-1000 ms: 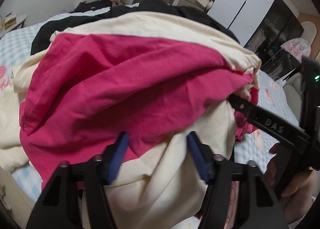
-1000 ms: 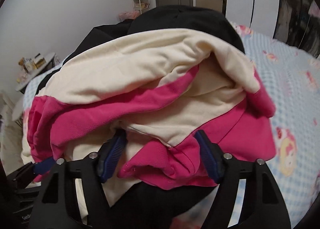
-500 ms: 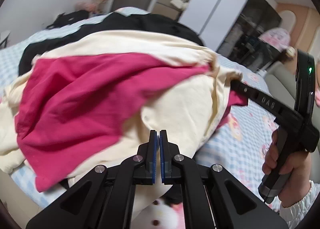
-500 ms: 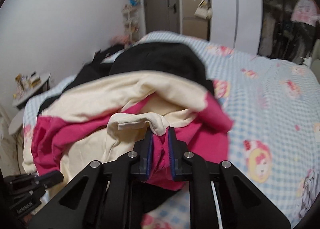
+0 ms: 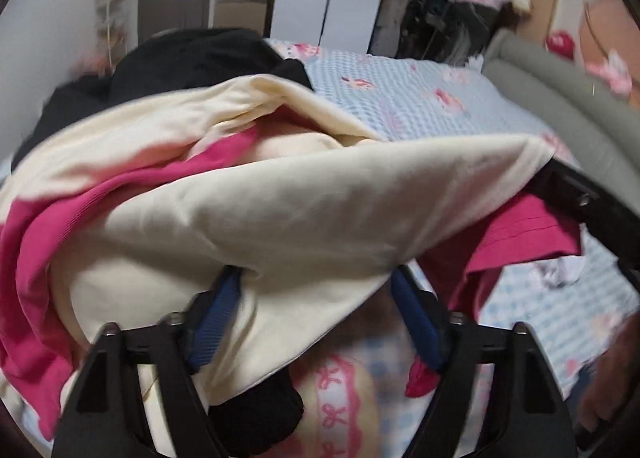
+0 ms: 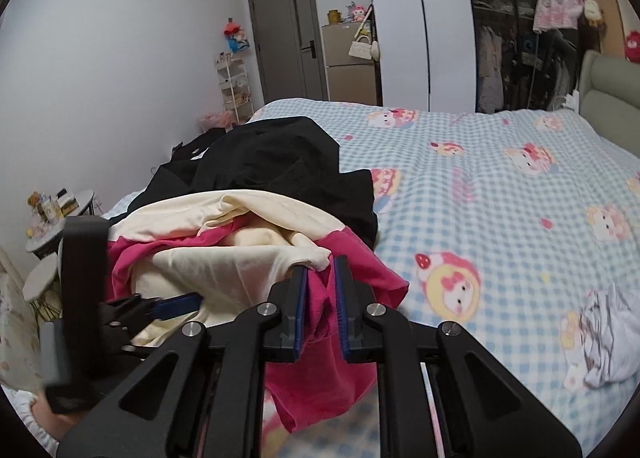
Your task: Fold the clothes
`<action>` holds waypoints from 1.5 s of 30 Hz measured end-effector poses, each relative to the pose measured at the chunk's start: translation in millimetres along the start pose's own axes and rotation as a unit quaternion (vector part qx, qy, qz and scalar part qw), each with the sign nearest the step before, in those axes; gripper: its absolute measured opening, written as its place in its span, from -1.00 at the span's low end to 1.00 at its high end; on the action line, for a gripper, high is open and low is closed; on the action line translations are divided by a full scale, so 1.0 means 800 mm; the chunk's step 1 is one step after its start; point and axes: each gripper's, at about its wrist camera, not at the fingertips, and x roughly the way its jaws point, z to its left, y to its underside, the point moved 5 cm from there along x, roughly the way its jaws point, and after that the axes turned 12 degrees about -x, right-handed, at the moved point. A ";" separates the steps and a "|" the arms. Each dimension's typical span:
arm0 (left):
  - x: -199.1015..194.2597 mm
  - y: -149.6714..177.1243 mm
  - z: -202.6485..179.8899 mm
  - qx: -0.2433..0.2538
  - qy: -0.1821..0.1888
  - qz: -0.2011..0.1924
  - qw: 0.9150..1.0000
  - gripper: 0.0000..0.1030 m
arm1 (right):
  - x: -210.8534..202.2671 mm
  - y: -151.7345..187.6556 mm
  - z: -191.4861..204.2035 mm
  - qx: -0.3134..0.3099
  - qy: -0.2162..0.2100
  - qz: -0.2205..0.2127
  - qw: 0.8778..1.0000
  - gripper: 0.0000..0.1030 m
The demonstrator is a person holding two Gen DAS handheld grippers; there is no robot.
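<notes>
A cream and pink garment [image 5: 300, 210] lies bunched on the bed, on top of a black garment [image 5: 192, 58]. In the left wrist view my left gripper [image 5: 316, 318] is open, its blue pads wide apart, with a cream fold draped between them. In the right wrist view my right gripper [image 6: 321, 298] is shut on a pink edge of the same garment [image 6: 224, 266], held a little above the cover. The left gripper [image 6: 172, 306] shows at the left, low against the cream cloth. The black garment [image 6: 280, 162] spreads out behind the pile.
The bed's blue checked cover [image 6: 500, 198] stretches right towards a grey headboard [image 6: 608, 86]. A small white garment [image 6: 608, 342] lies crumpled on it at the right. A round side table [image 6: 60, 210] with small items stands left of the bed. Wardrobes and a door line the far wall.
The left gripper was open, then shut half a second ago, and stands open again. The right gripper has shut on the pink edge and drawn it back from the pile.
</notes>
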 end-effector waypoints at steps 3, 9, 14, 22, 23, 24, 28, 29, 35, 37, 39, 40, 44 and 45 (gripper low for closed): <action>-0.003 0.011 -0.030 0.004 0.029 0.017 0.999 -0.66 | -0.027 0.019 -0.022 0.013 0.004 -0.011 1.000 -0.78; -0.027 0.036 -0.122 0.026 0.135 0.041 0.990 -0.77 | -0.108 0.043 -0.087 0.032 0.039 -0.031 0.998 -0.78; -0.035 0.067 -0.229 0.046 0.242 0.082 0.966 -0.81 | -0.206 0.069 -0.156 0.049 0.101 -0.055 0.992 -0.78; -0.002 0.115 -0.249 0.002 0.225 0.109 0.968 -0.87 | -0.248 0.183 -0.232 0.113 0.095 0.039 0.988 -0.70; -0.004 0.112 -0.234 -0.012 0.215 0.099 0.972 -0.87 | -0.243 0.196 -0.232 0.120 0.080 0.046 0.989 -0.69; -0.007 0.108 -0.219 -0.019 0.199 0.087 0.976 -0.87 | -0.239 0.209 -0.232 0.126 0.064 0.054 0.988 -0.63; -0.032 0.085 -0.149 -0.037 0.120 0.033 0.992 -0.88 | -0.208 0.237 -0.215 0.147 -0.032 0.082 0.985 -0.31; -0.035 0.074 -0.126 -0.055 0.106 0.021 0.993 -0.88 | -0.204 0.240 -0.211 0.143 -0.043 0.084 0.985 -0.31; -0.041 0.060 -0.028 -0.133 0.042 0.006 0.990 -0.86 | -0.195 0.259 -0.206 0.141 -0.016 0.102 0.985 -0.24; -0.042 0.078 -0.019 -0.136 0.060 0.029 0.989 -0.85 | -0.188 0.270 -0.214 0.152 -0.018 0.114 0.982 -0.20; -0.049 0.095 -0.020 -0.126 0.086 0.037 0.988 -0.83 | -0.180 0.278 -0.221 0.161 -0.021 0.123 0.979 -0.05; -0.053 0.103 -0.025 -0.122 0.096 0.035 0.987 -0.82 | -0.175 0.280 -0.223 0.164 -0.023 0.126 0.978 0.09; -0.069 0.117 -0.062 -0.108 0.145 0.021 0.983 -0.51 | -0.141 0.289 -0.231 0.169 -0.018 0.140 0.975 0.31; -0.073 0.119 -0.072 -0.102 0.152 0.015 0.983 -0.41 | -0.125 0.292 -0.235 0.171 -0.017 0.143 0.975 0.33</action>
